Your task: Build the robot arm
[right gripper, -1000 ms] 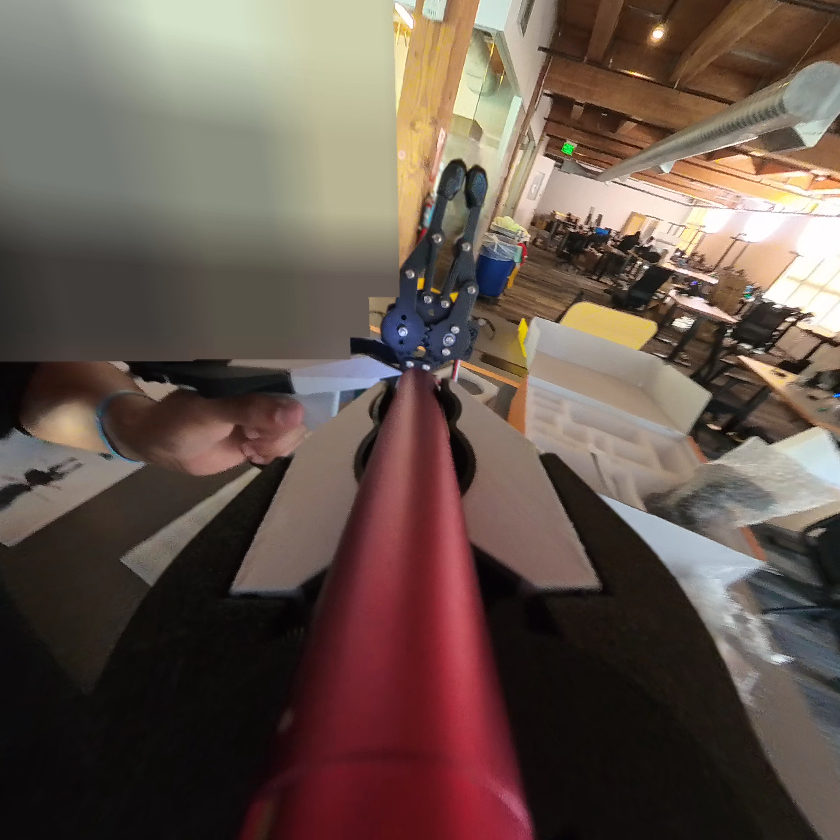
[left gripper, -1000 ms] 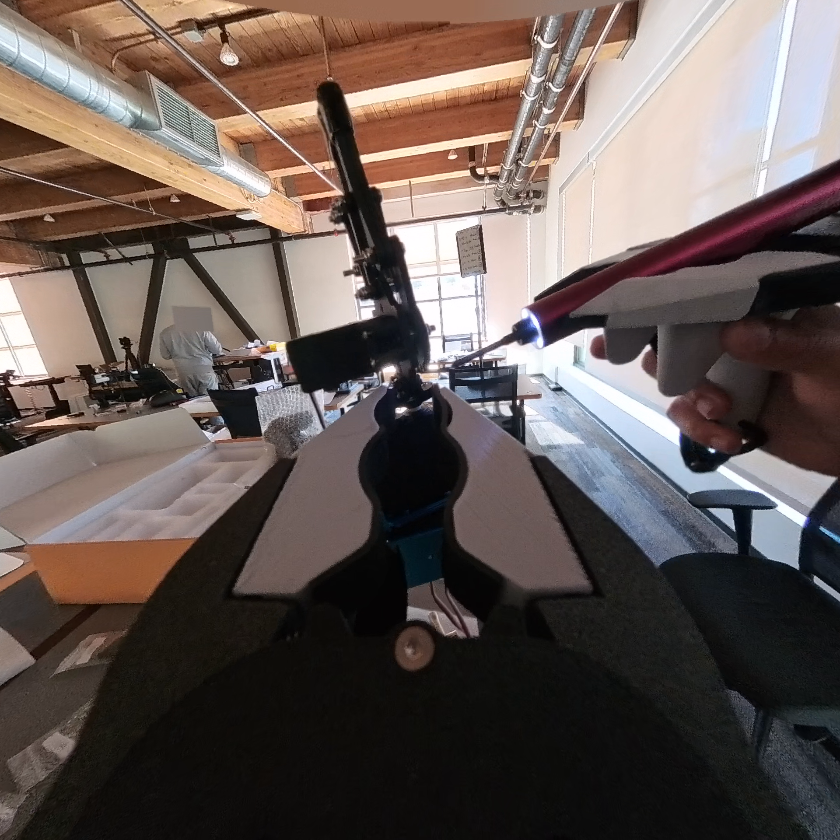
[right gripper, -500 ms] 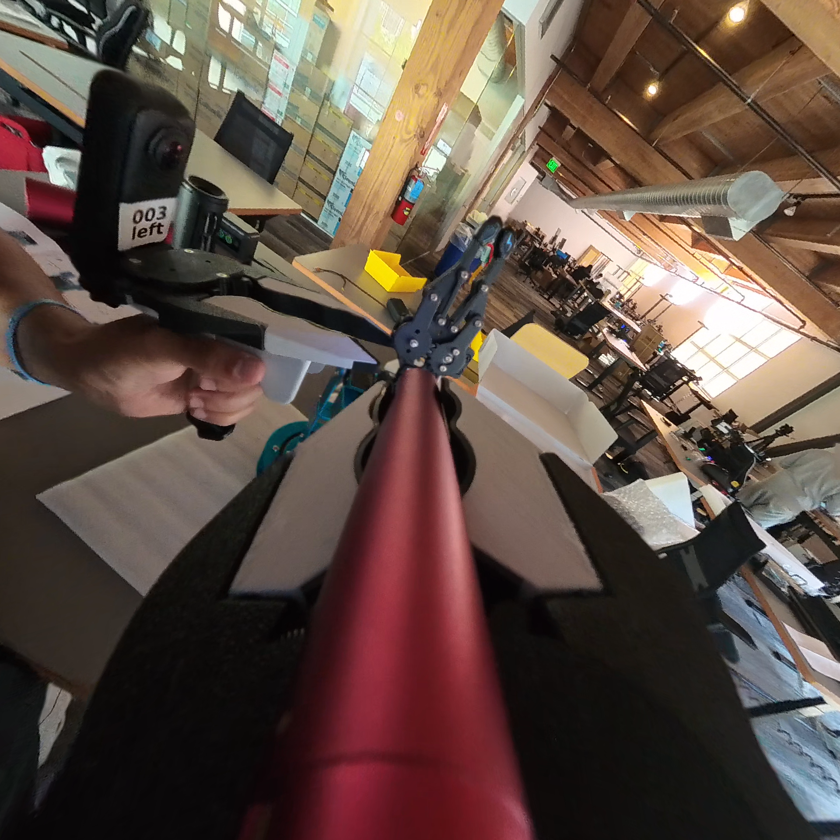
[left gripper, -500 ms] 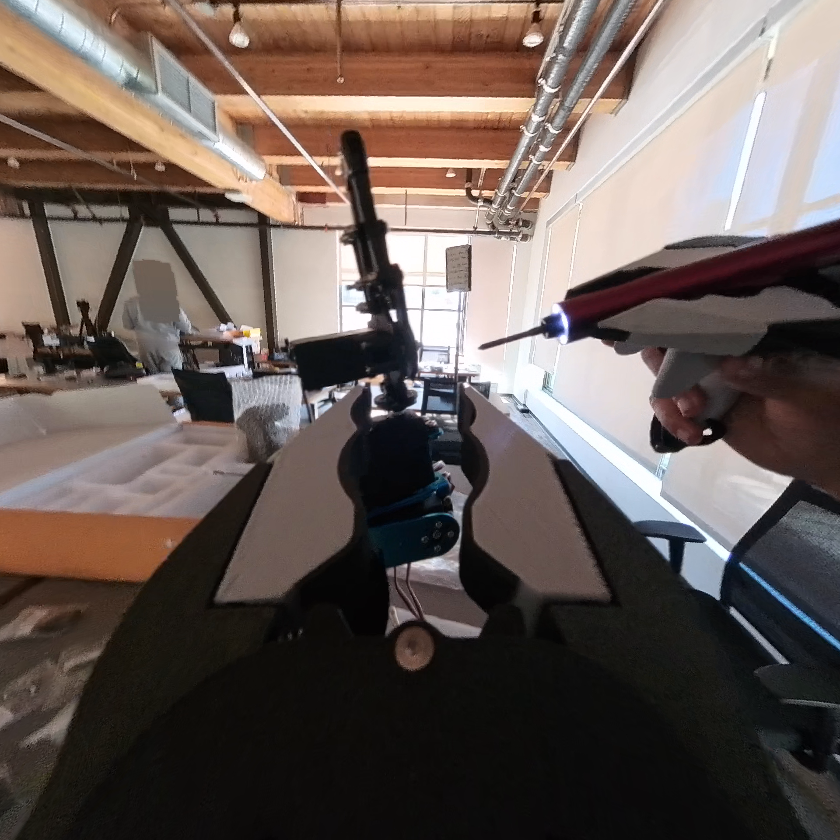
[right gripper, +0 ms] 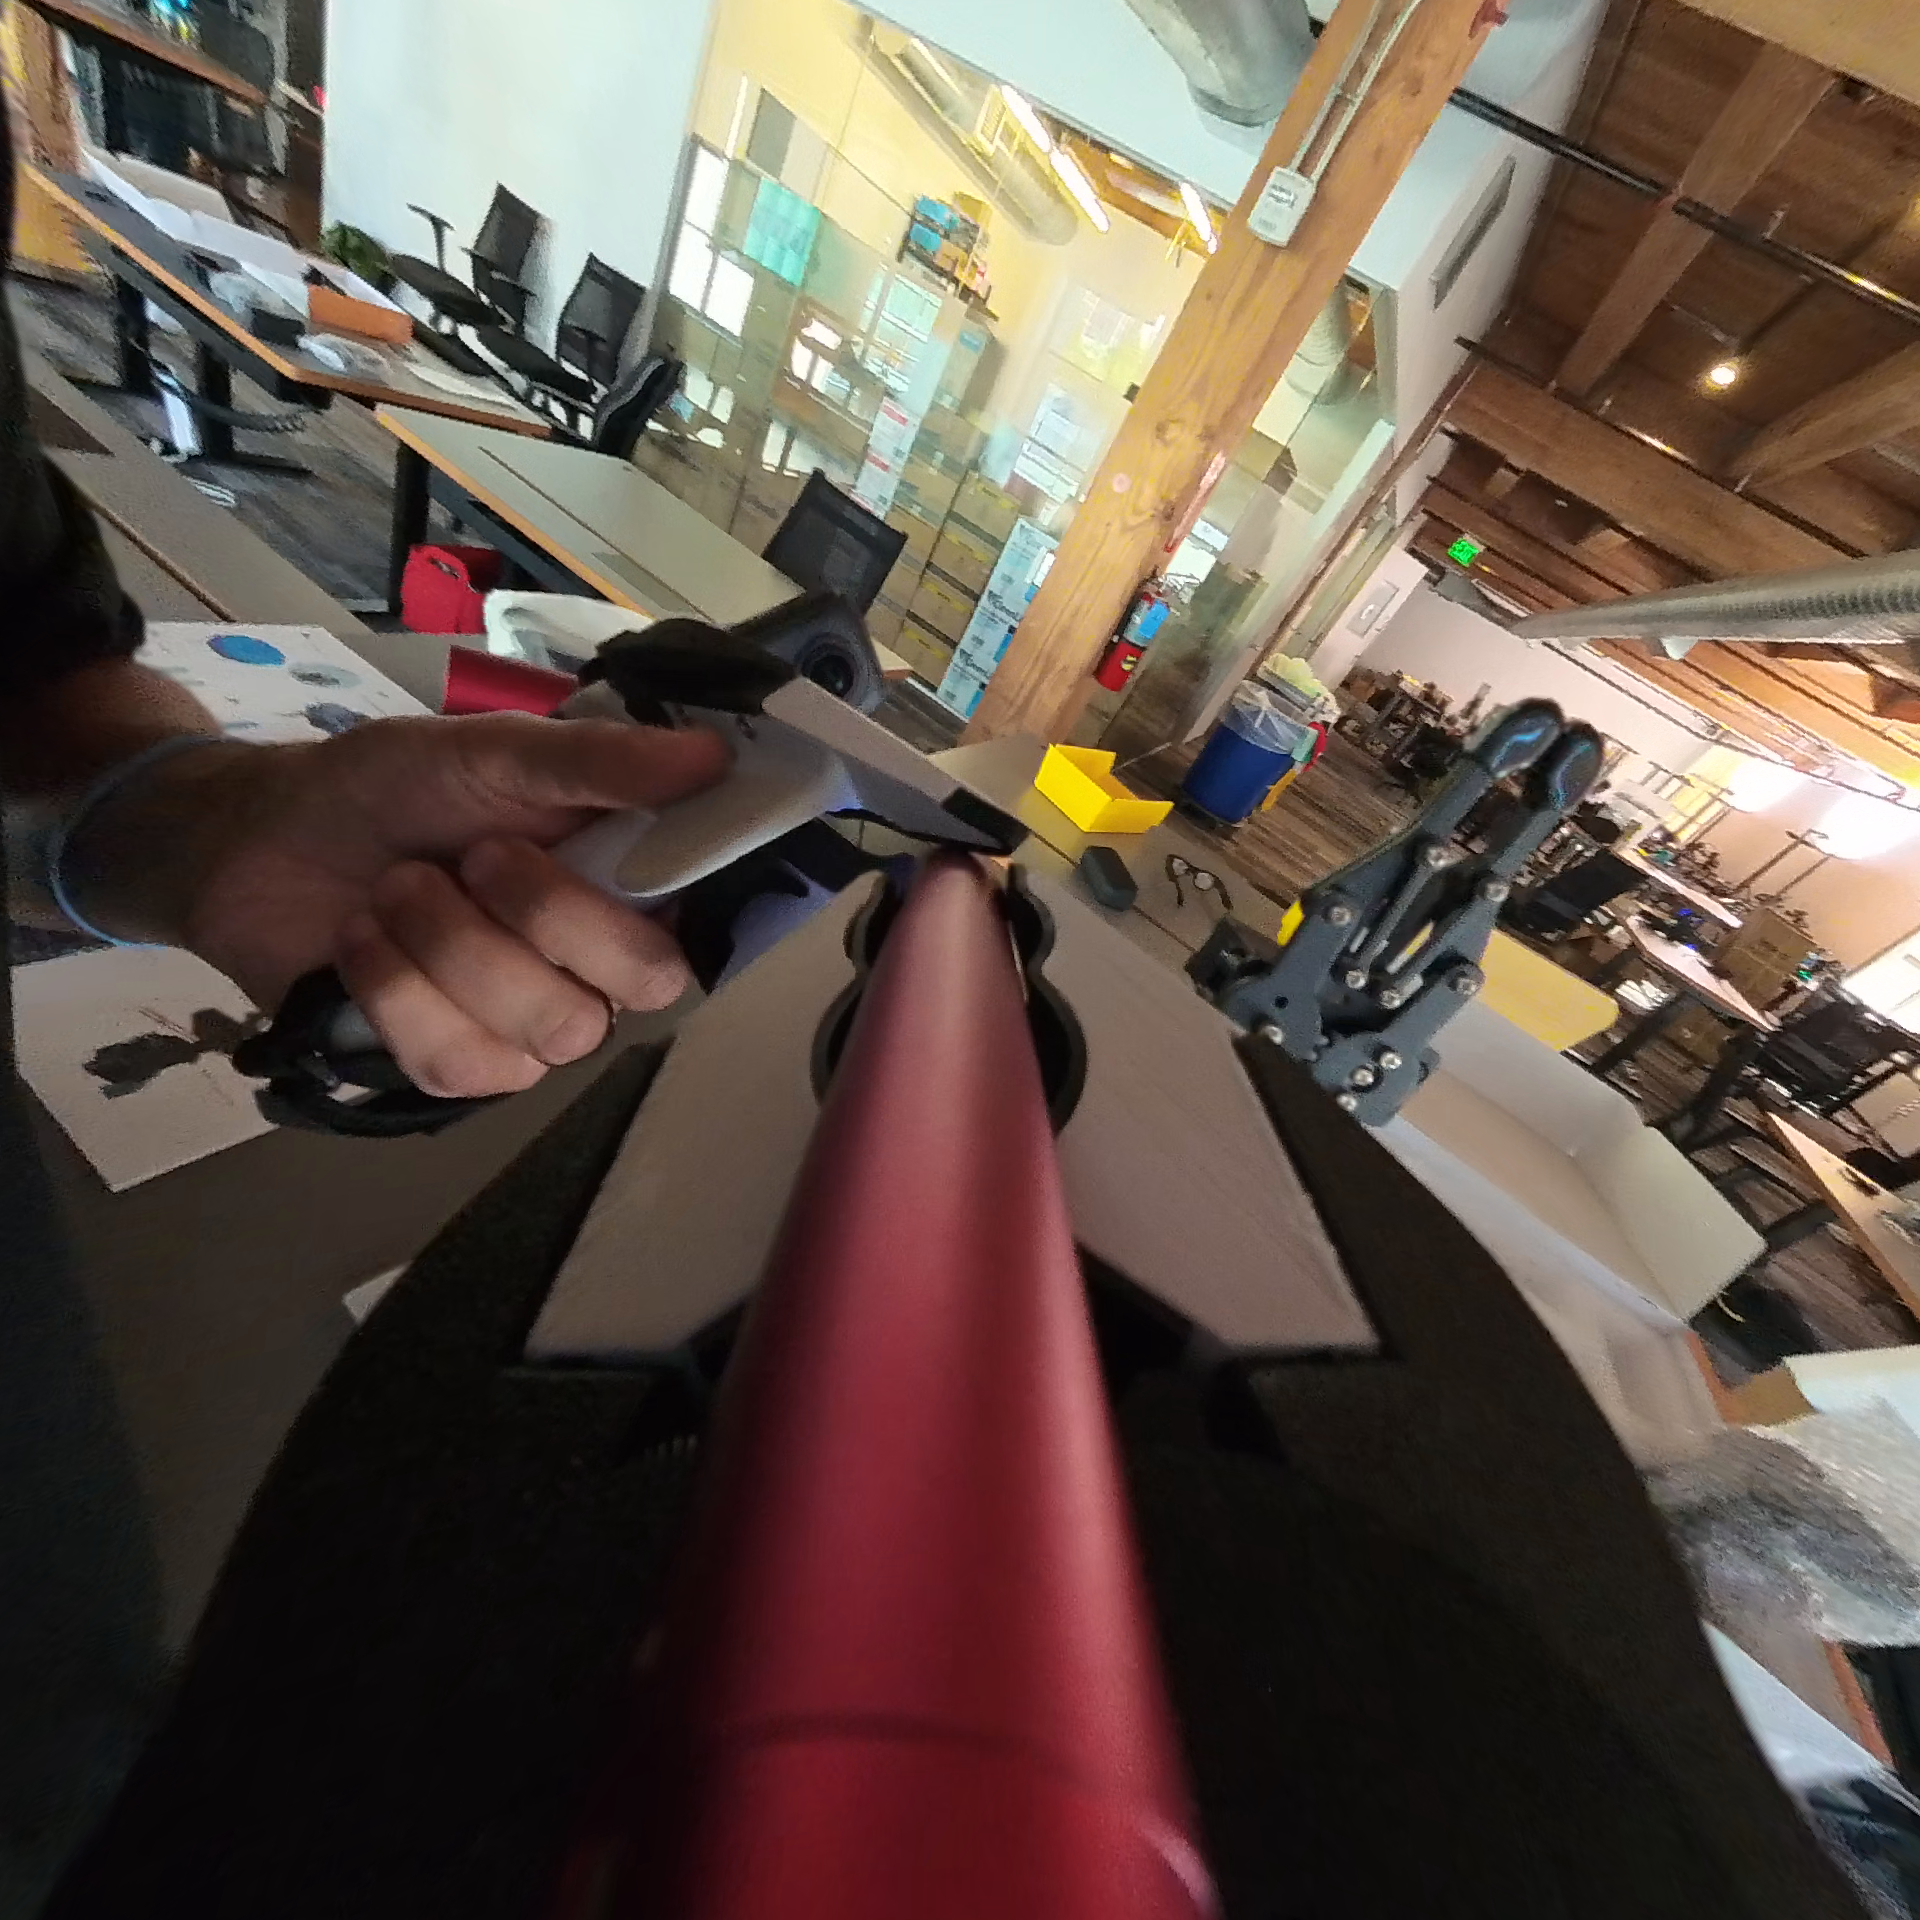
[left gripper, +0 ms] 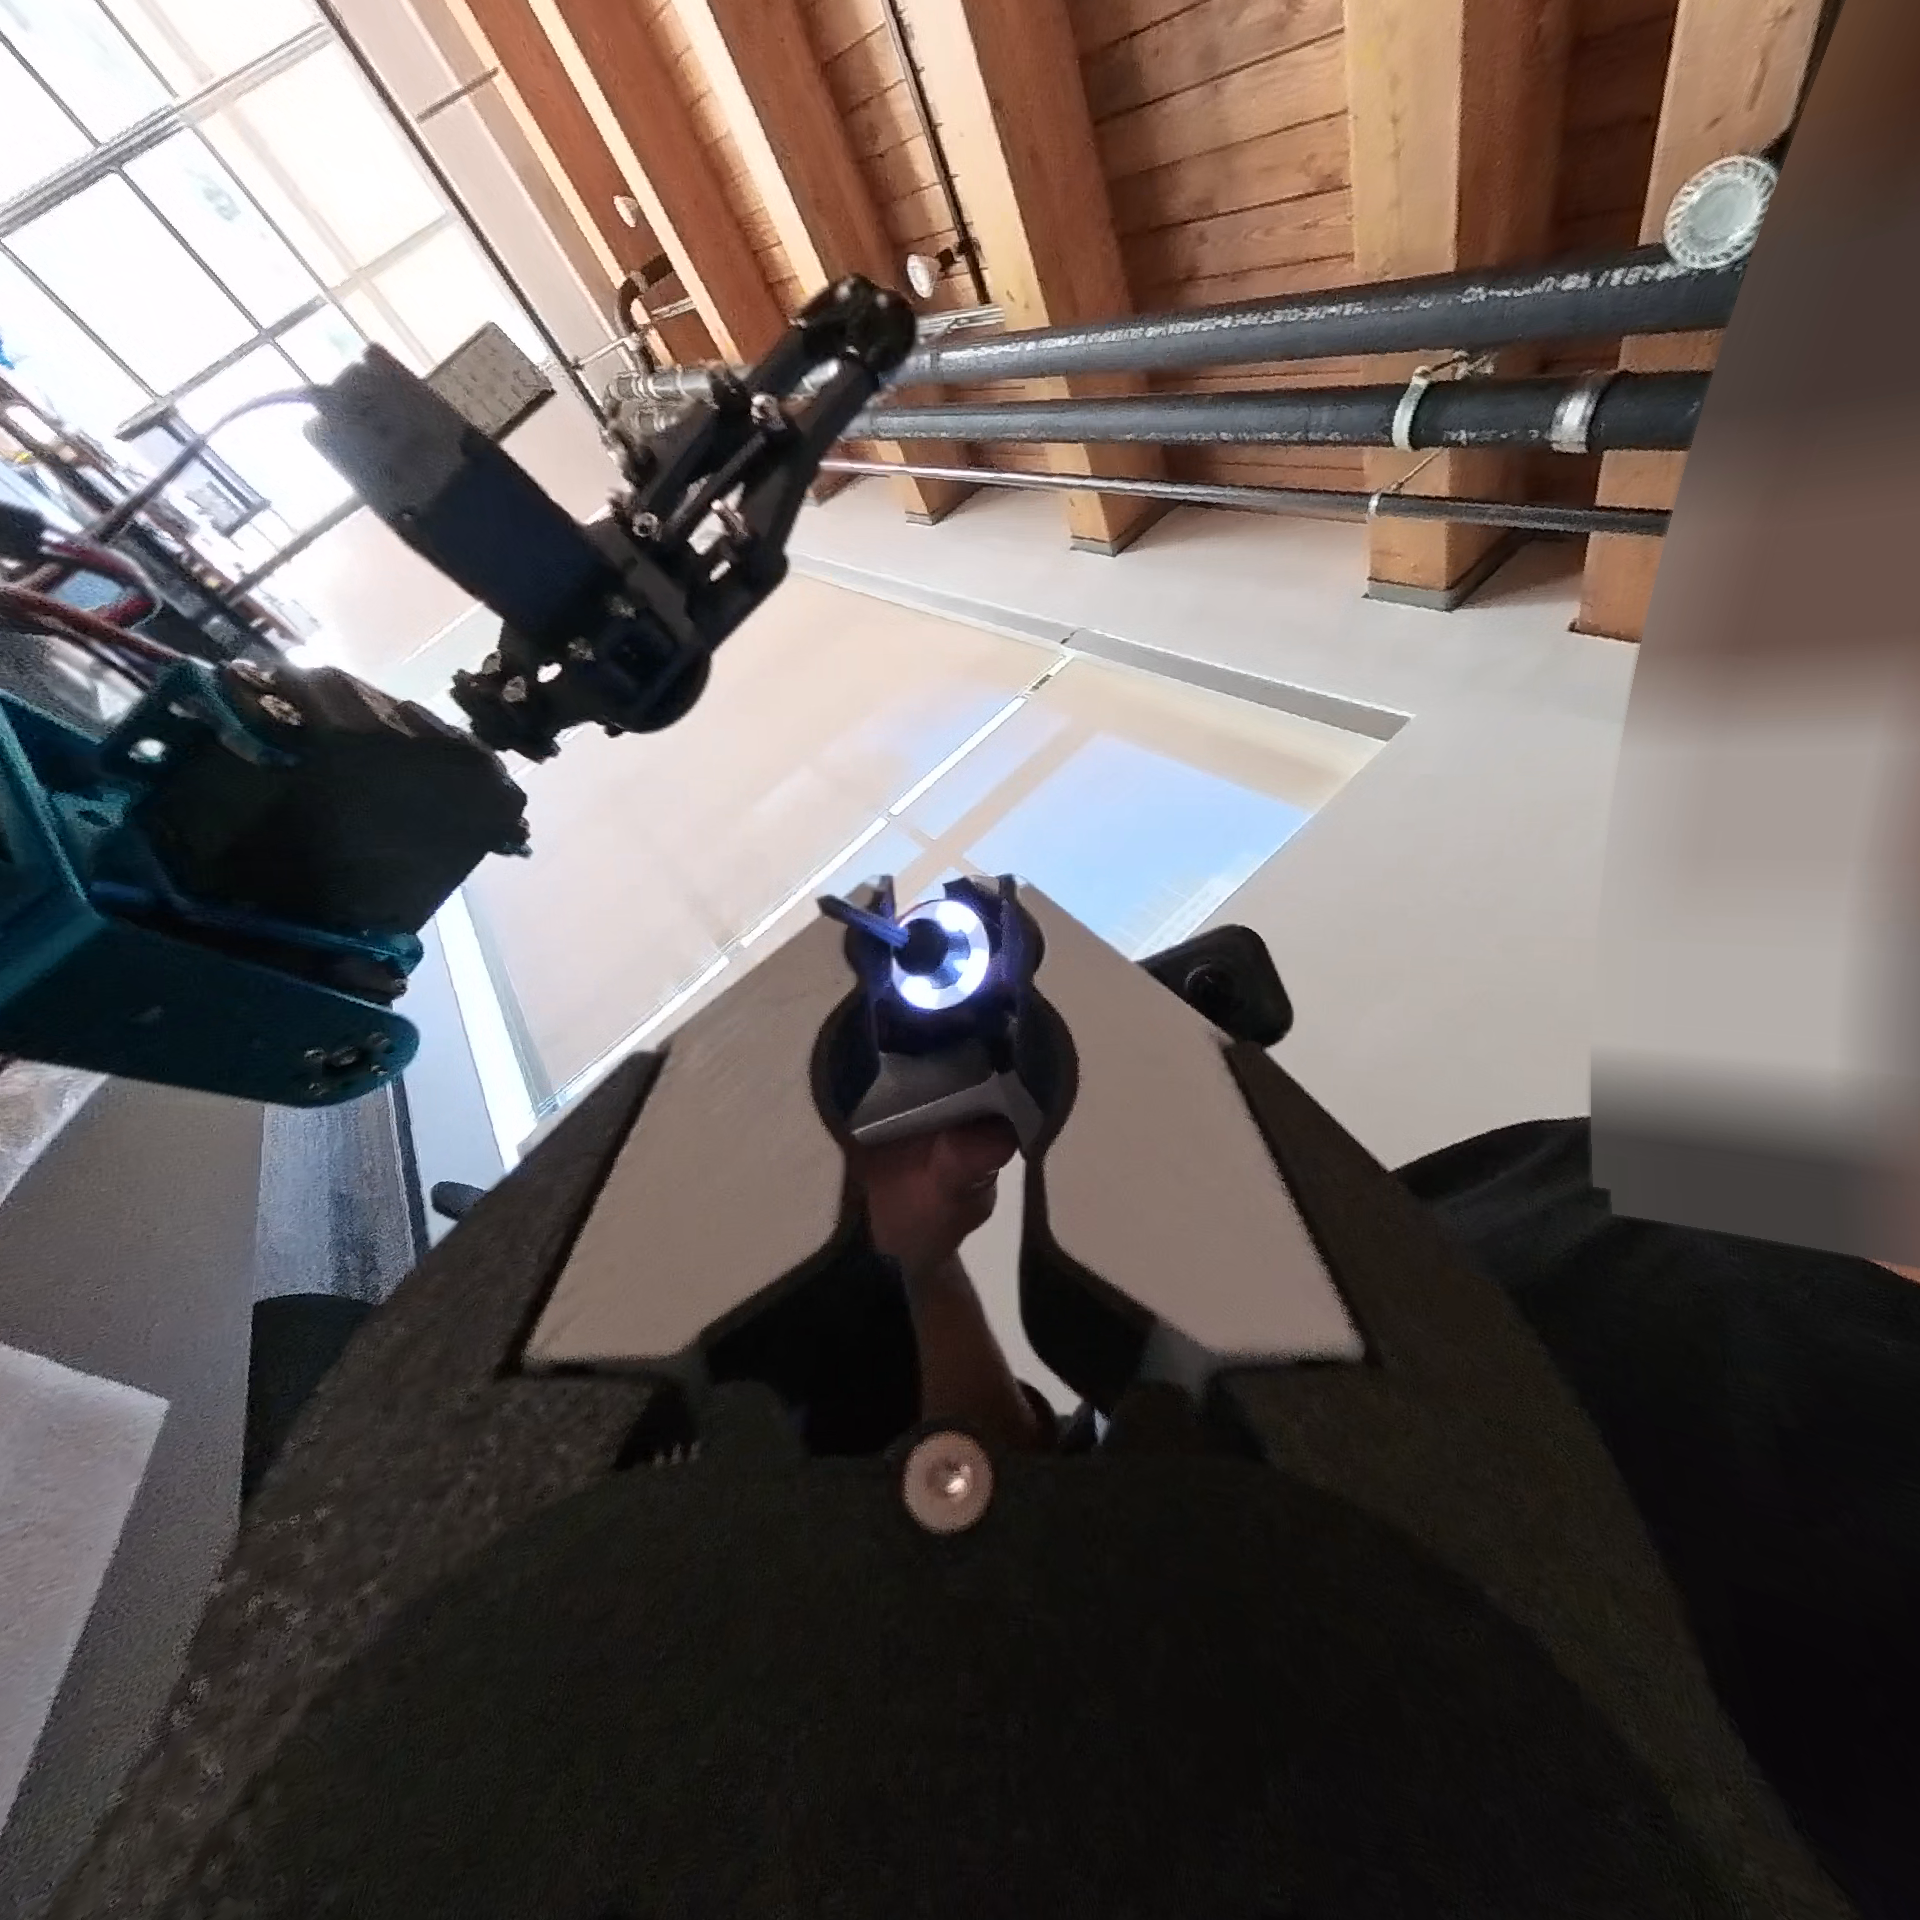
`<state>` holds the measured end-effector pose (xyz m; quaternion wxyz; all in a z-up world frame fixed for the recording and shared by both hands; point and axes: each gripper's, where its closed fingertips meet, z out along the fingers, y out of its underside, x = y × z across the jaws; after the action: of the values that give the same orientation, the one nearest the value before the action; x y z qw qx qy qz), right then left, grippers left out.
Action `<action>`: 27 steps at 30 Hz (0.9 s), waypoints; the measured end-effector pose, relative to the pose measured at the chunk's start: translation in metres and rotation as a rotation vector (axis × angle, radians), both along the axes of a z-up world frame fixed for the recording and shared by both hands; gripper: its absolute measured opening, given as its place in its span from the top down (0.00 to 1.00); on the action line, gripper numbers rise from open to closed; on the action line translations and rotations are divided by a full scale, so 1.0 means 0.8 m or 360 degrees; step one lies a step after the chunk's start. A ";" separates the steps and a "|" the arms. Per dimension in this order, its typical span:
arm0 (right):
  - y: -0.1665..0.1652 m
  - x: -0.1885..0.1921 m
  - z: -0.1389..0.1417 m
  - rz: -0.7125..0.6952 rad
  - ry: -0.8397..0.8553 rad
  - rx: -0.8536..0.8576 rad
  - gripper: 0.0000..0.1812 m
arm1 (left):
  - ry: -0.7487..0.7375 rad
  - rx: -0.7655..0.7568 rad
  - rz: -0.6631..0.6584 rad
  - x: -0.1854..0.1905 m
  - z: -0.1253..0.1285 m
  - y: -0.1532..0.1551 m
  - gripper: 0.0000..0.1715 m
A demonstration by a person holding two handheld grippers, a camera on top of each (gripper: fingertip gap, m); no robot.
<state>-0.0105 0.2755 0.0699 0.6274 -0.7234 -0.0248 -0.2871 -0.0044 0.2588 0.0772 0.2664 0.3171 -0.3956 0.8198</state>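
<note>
Under timber beams point(left gripper: 1039, 260), your left gripper point(left gripper: 940, 904) gapes empty, facing the red screwdriver point(right gripper: 935, 1351) your right gripper point(right gripper: 940, 883) clamps, small robot arm point(left gripper: 623, 582) beside.

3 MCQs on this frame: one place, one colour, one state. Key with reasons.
1. In the right wrist view, the black claw is: A) left of the screwdriver B) right of it C) under it
2. The screwdriver's barrel is: A) blue B) yellow C) red
3. Its tip light is: A) lit B) off C) covered
B, it stands right of the barrel; C, the barrel in the right gripper is dark red; A, the ring glows in the left wrist view.
</note>
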 end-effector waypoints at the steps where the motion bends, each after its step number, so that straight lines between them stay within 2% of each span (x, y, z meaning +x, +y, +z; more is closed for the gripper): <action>1: 0.002 -0.002 0.000 0.0013 0.0008 -0.0005 0.89 | -0.0018 0.0005 -0.0006 -0.002 0.000 0.002 0.90; 8: 0.004 -0.001 -0.014 -0.0016 0.0097 -0.0073 0.88 | 0.0017 -0.0005 0.0023 0.002 -0.008 0.017 0.91; 20: -0.007 0.007 -0.017 -0.0079 0.0122 -0.0129 0.89 | 0.0086 -0.0058 0.0011 0.012 -0.011 0.006 0.90; 24: -0.018 0.014 -0.024 -0.0073 0.0342 -0.0023 0.88 | 0.0142 0.0002 0.0025 0.018 -0.022 -0.003 0.87; 27: -0.040 0.029 -0.020 -0.0148 0.0398 0.0080 0.88 | 0.0107 0.0087 0.0130 0.025 -0.029 0.002 0.80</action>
<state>0.0124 0.2438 0.0537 0.6295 -0.7380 0.0945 -0.2240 0.0157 0.2607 0.0541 0.2369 0.3674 -0.3953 0.8078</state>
